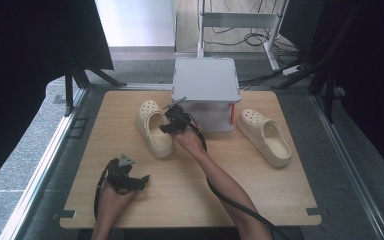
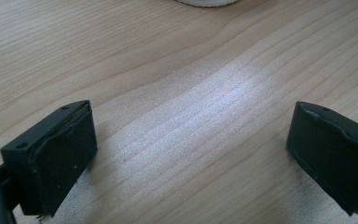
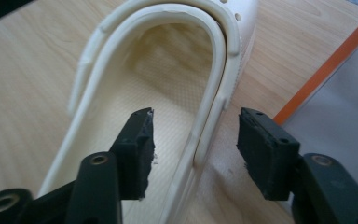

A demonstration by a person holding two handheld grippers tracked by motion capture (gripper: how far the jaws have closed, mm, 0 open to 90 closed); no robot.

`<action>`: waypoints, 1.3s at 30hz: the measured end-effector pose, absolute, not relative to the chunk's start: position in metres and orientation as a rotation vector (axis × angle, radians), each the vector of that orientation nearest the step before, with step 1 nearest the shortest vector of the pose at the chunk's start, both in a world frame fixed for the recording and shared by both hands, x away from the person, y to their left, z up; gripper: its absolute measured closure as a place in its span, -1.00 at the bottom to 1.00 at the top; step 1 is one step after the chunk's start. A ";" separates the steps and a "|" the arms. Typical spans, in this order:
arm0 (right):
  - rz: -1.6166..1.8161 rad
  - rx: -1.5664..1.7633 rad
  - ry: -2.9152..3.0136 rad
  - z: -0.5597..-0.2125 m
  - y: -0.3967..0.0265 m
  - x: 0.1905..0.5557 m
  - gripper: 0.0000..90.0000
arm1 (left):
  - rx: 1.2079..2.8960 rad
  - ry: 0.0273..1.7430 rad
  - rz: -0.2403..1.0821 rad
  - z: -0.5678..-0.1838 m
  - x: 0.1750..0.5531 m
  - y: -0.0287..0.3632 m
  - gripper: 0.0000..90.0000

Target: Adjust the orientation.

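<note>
Two cream foam clogs lie on the wooden table (image 1: 190, 195). The left clog (image 1: 152, 131) is near the middle and the right clog (image 1: 265, 137) is off to the right. My right gripper (image 1: 172, 122) hangs over the left clog's near side wall. In the right gripper view, the right gripper (image 3: 196, 135) straddles that wall of the clog (image 3: 168, 60): one pad is inside the shoe and one outside, with small gaps on both sides. My left gripper (image 1: 139, 181) rests low at the front left. In its own view, the left gripper (image 2: 191, 140) stands wide open over bare wood.
A grey box-like stand (image 1: 206, 80) with an orange edge (image 3: 326, 65) sits at the table's back, just behind the left clog. Black curtains flank the table, and cables lie on the floor beyond. A sliver of a clog (image 2: 205, 2) shows at the top of the left gripper view.
</note>
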State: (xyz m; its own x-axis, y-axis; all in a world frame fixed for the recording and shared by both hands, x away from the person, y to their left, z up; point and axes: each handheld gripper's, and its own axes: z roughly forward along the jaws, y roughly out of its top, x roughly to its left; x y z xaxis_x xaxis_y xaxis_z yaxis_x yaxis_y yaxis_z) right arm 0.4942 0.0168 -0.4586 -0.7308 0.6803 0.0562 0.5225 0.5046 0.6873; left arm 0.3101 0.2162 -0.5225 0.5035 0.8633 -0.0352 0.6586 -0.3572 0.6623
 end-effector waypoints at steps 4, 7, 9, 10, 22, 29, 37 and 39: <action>0.989 1.024 2.527 -0.465 0.027 0.499 0.16 | 2.128 1.237 0.426 -0.523 0.311 0.216 -0.97; 0.950 1.030 2.524 -0.468 0.033 0.500 0.24 | 2.128 1.236 0.426 -0.523 0.311 0.216 -0.97; 0.918 1.025 2.507 -0.468 0.036 0.501 0.39 | 2.128 1.235 0.425 -0.523 0.311 0.216 -0.97; 0.910 1.031 2.499 -0.467 0.036 0.500 0.51 | 2.129 1.235 0.425 -0.523 0.311 0.216 -0.97; 0.973 1.080 2.542 -0.443 0.030 0.493 0.74 | 2.130 1.234 0.425 -0.523 0.311 0.216 -0.97; 0.980 1.043 2.585 -0.424 0.024 0.479 0.75 | 2.129 1.234 0.424 -0.523 0.311 0.216 -0.97; 1.039 1.020 2.644 -0.407 0.006 0.457 0.75 | 2.128 1.233 0.425 -0.523 0.311 0.216 -0.97; 1.053 1.017 2.651 -0.403 0.000 0.450 0.75 | 2.127 1.234 0.424 -0.523 0.311 0.216 -0.97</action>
State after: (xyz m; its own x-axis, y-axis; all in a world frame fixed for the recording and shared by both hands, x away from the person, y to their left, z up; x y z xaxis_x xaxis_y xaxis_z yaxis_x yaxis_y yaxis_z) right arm 0.4501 -0.0003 -0.4026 -0.7687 0.6255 0.1337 0.5467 0.5340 0.6450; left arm 0.3109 0.2160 -0.5226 0.5085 0.8603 -0.0372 0.6556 -0.3588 0.6645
